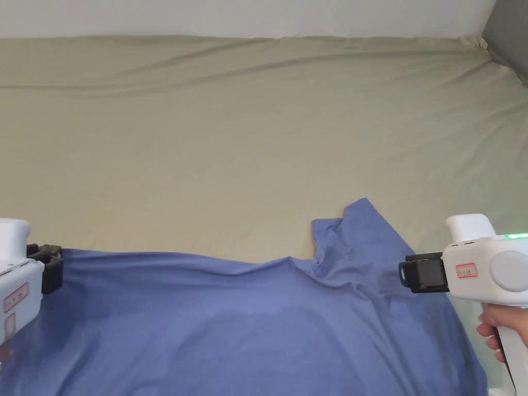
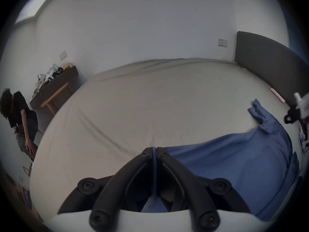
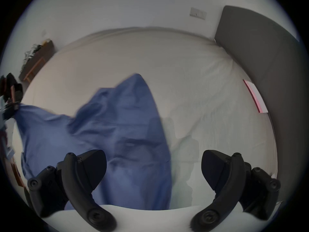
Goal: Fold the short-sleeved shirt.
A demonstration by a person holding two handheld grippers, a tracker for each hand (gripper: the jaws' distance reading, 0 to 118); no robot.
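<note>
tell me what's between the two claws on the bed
Only the blue shirt spans the stretch from the left claw, shut on its edge, to the open right claw, as the head view shows.

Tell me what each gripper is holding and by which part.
The left gripper is shut on the blue shirt, pinching its edge at the far left corner. The right gripper is open above the shirt, holding nothing.
</note>
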